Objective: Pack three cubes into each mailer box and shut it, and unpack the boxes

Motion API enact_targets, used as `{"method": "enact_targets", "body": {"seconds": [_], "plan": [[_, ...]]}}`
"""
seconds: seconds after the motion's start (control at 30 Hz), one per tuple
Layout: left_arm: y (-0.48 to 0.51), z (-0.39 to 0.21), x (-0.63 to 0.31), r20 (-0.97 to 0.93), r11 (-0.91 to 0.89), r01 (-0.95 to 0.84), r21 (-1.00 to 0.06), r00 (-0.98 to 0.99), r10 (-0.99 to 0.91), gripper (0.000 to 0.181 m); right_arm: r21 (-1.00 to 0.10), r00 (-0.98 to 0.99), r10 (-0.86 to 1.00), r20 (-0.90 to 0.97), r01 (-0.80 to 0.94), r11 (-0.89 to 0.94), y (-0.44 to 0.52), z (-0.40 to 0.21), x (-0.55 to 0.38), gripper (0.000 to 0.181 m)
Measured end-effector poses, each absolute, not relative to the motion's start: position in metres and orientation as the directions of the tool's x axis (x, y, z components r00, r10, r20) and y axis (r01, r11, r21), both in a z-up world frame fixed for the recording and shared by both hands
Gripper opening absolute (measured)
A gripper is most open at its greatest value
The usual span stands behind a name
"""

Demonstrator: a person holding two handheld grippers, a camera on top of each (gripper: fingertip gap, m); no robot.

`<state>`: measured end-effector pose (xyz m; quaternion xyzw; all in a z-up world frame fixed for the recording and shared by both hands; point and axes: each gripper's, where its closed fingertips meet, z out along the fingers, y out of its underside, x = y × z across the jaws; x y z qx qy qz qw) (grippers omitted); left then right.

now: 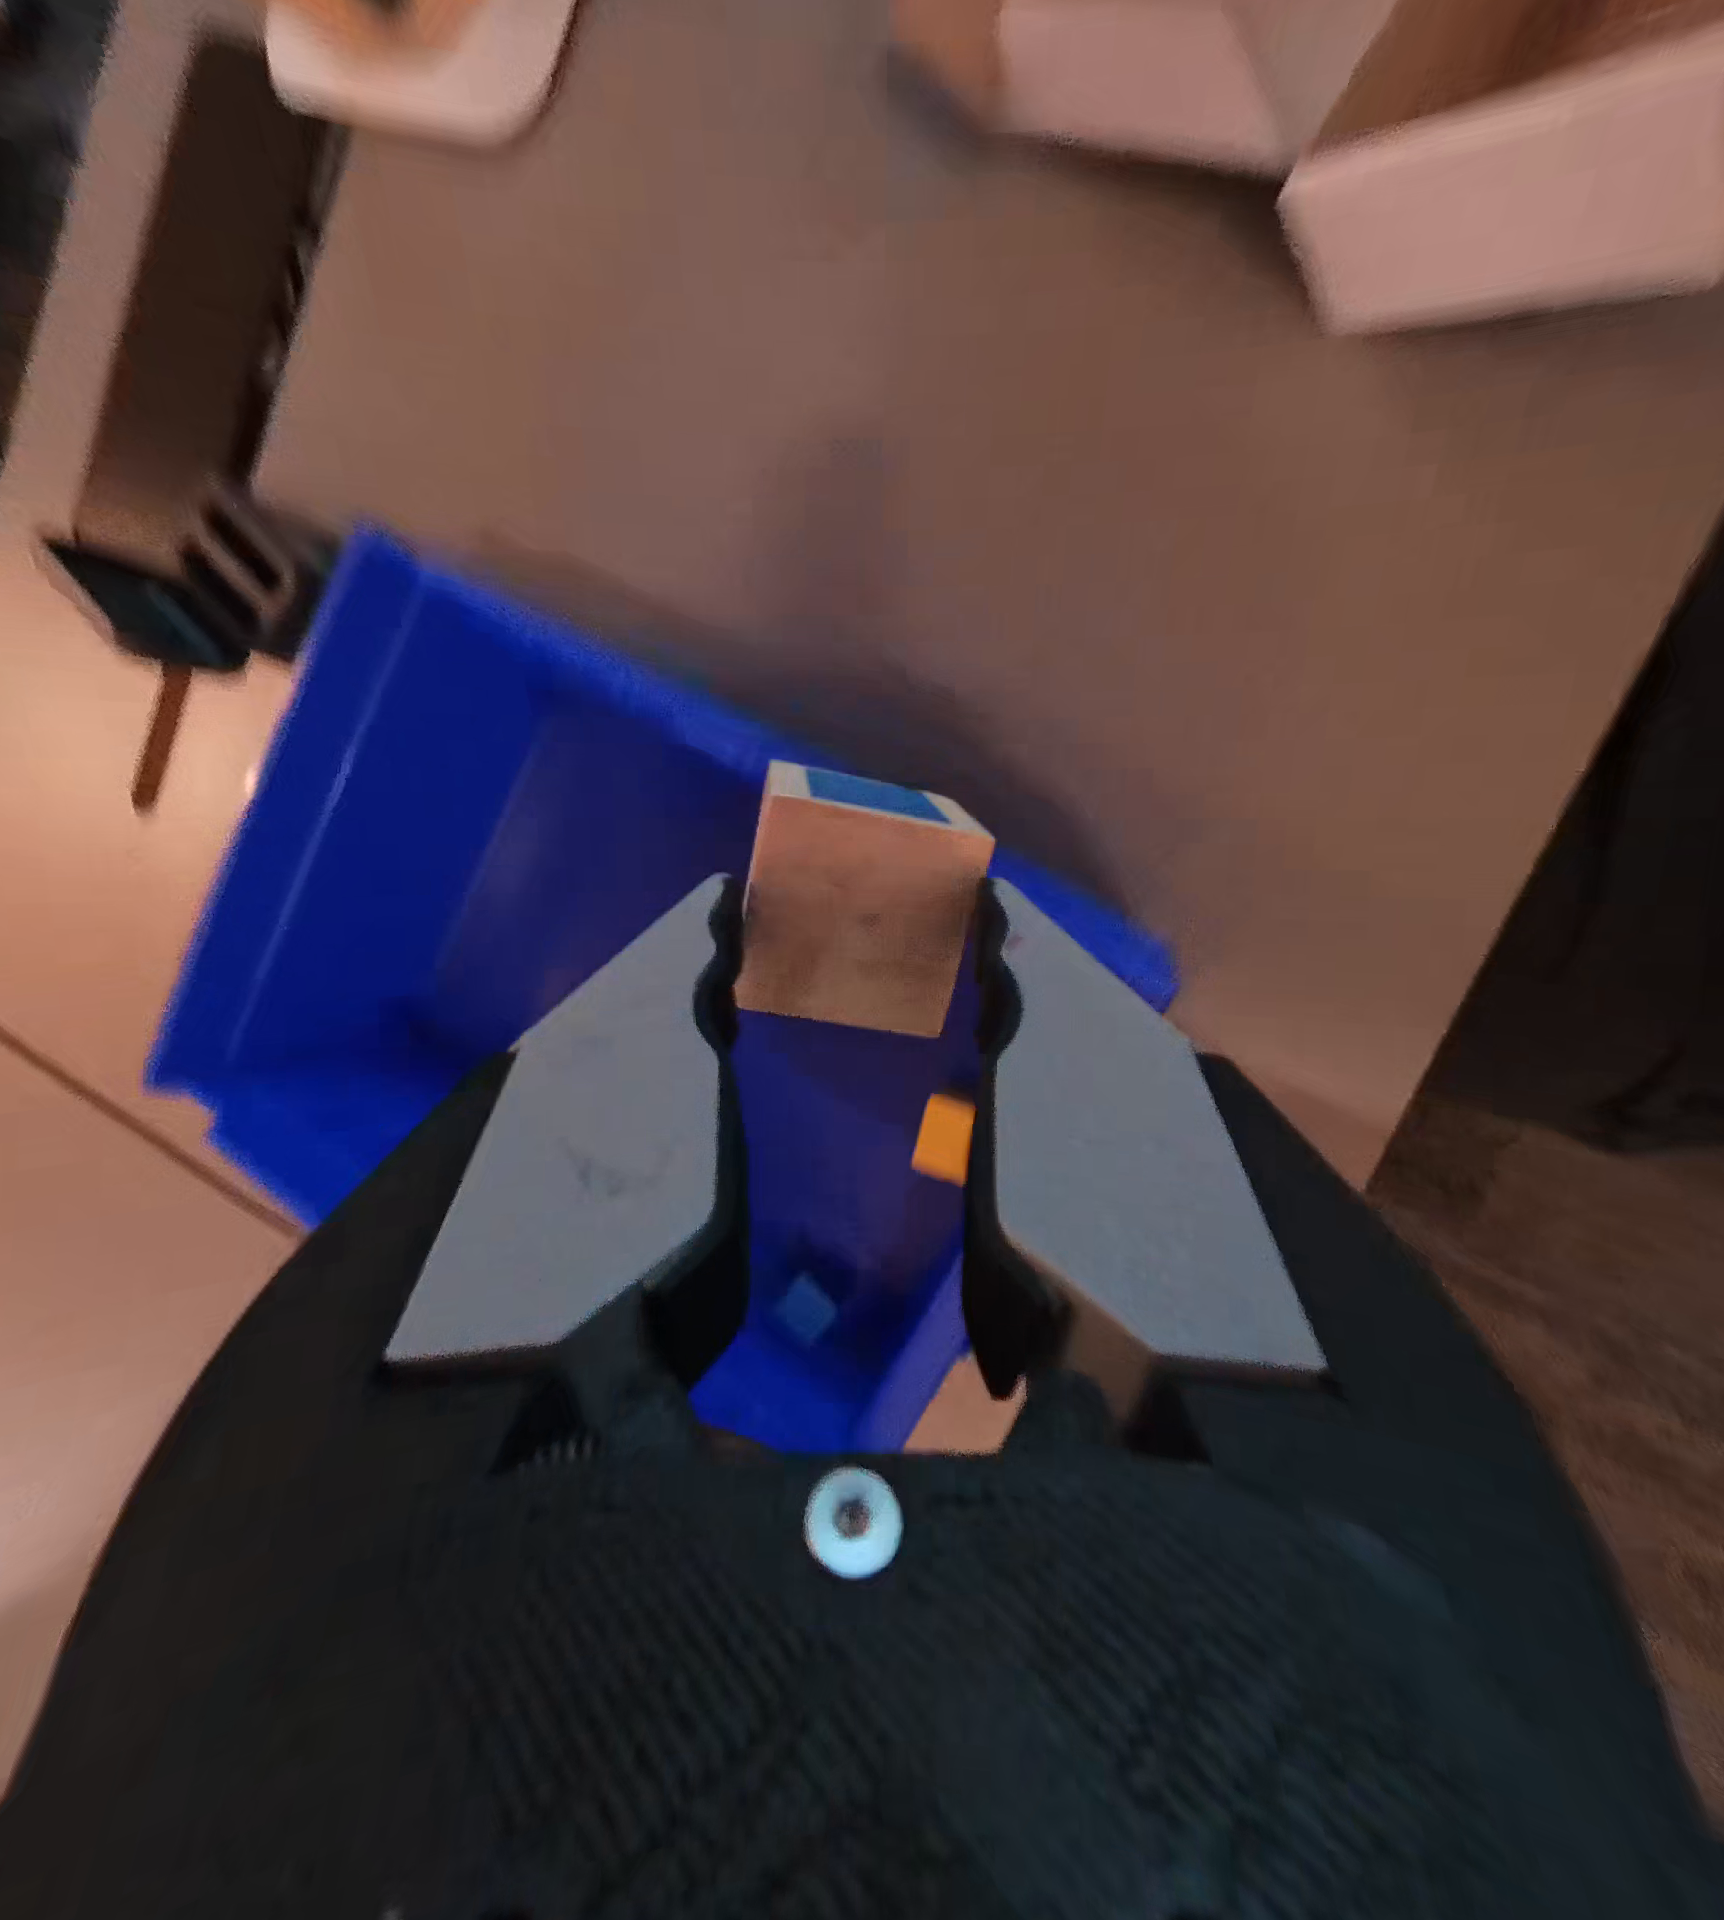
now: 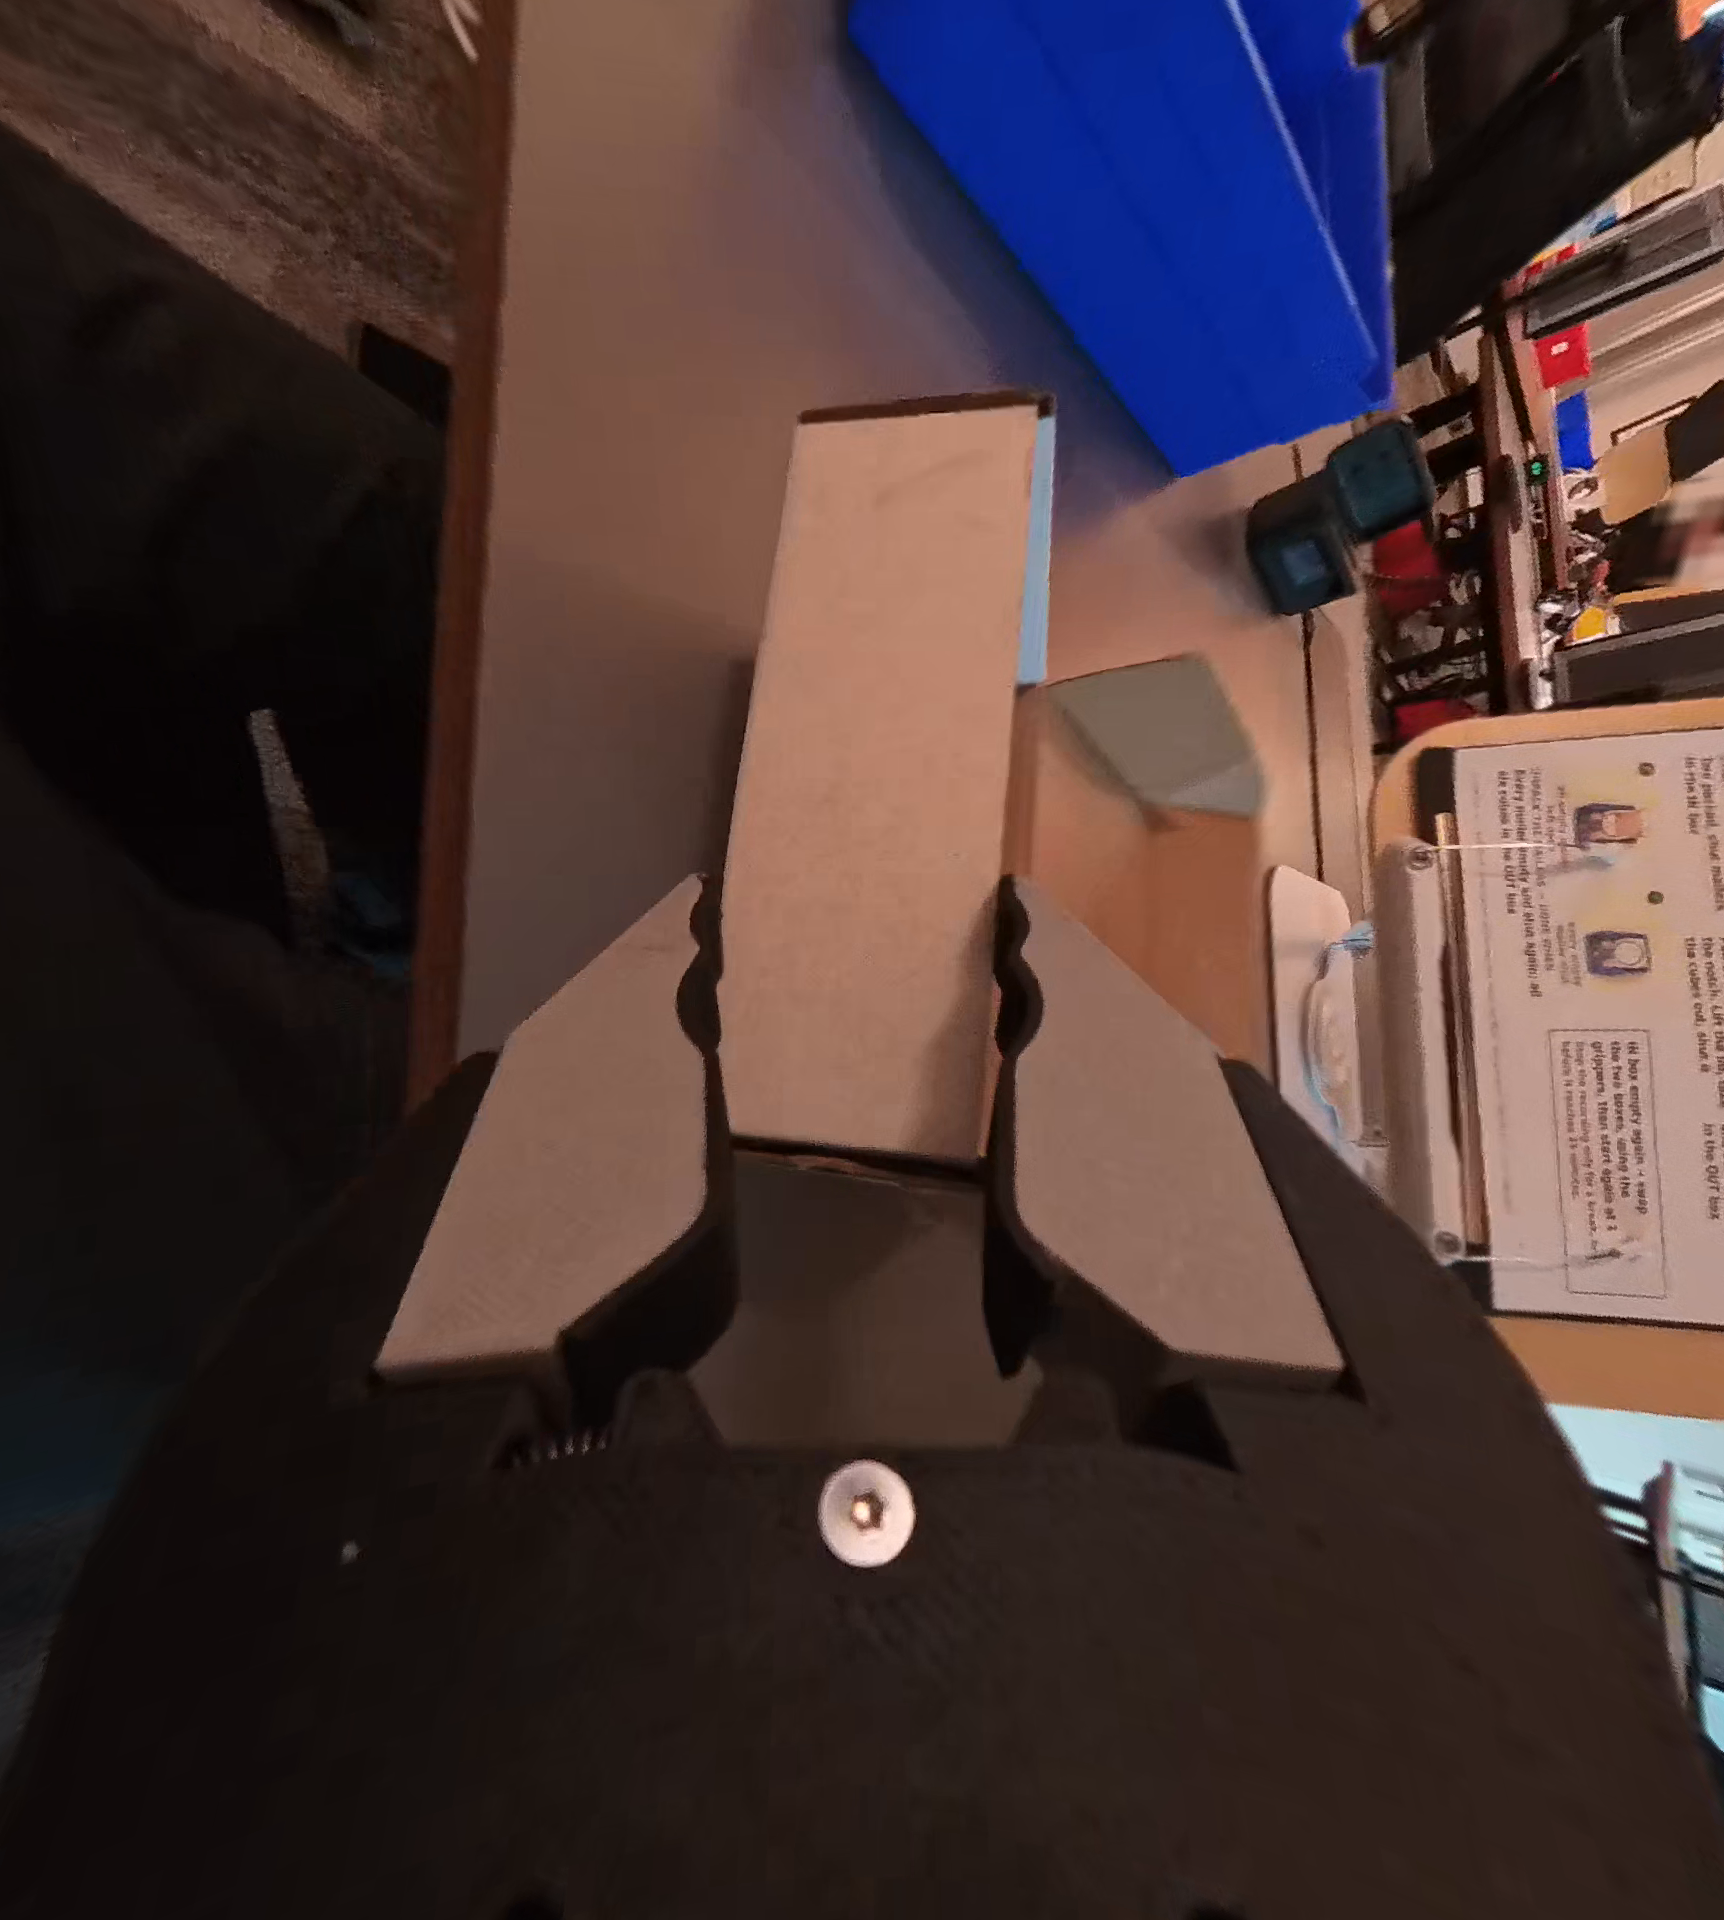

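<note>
While your left gripper (image 1: 856, 940) has its jaws clamped on a wooden cube (image 1: 863, 914) with a blue square on its far face, keep that squeeze even: the cube sits right at the tips, so any twist could roll it out. It hangs over the blue bin (image 1: 401, 831), where a small orange piece (image 1: 944, 1138) and a small blue piece (image 1: 804, 1311) show between the jaws, low against the bin's inside. Which way the cube is headed cannot be read from this, so judge it yourself: if you are packing, lift clear of the bin wall before you swing toward the mailer boxes (image 1: 1523, 208) at the far end of the surface (image 1: 941, 468); if unpacking, lower it close to the bin floor before you let go.

Your right gripper (image 2: 858, 966) holds a pale cardboard panel (image 2: 889, 779) of a mailer box, jaws closed narrowly on its two long edges. Keep it square in the jaws so the board does not bow. Beyond it lies the blue bin (image 2: 1149, 208), near the box but apart.

Off to the right stands an instruction sheet (image 2: 1616, 1018) in a clear stand, carrying printed text and small pictures; no brand marks show on cube, bin or box.
</note>
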<state>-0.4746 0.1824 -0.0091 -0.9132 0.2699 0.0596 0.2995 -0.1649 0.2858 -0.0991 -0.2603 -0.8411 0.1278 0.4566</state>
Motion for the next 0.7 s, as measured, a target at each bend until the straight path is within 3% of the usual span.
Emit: {"method": "enact_targets", "body": {"seconds": [0.07,0.23,0.27,0.4,0.47,0.53,0.7], "plan": [[0.201,0.002,-0.43,-0.289,-0.603,-0.575,-0.553,0.811,-0.508,0.044,-0.445,-0.469,0.547,0.693,0.318,0.837,0.277,-0.107,-0.156,0.023],[0.26,-0.013,-0.272,-0.206,-0.488,-0.597,-0.636,0.741,-0.639,0.043,-0.383,-0.505,0.546,0.668,0.395,0.835,0.286,-0.145,-0.151,0.027],[0.271,-0.024,-0.246,-0.19,-0.513,-0.587,-0.626,0.753,-0.63,0.043,-0.374,-0.498,0.54,0.679,0.399,0.838,0.288,-0.149,-0.153,0.035],[0.302,-0.068,-0.176,-0.22,-0.536,-0.653,-0.536,0.72,-0.658,0.043,-0.35,-0.474,0.514,0.715,0.394,0.85,0.289,-0.15,-0.155,0.032],[0.319,-0.085,-0.174,-0.278,-0.564,-0.681,-0.467,0.718,-0.638,0.043,-0.341,-0.471,0.499,0.728,0.383,0.859,0.288,-0.149,-0.154,0.031],[0.324,-0.103,-0.17,-0.202,-0.618,-0.661,-0.426,0.735,-0.647,0.044,-0.324,-0.472,0.486,0.736,0.386,0.864,0.291,-0.151,-0.151,0.031],[0.349,-0.128,-0.173,-0.179,-0.662,-0.637,-0.395,0.76,-0.625,0.044,-0.348,-0.473,0.511,0.718,0.392,0.851,0.294,-0.151,-0.149,0.033]]}}
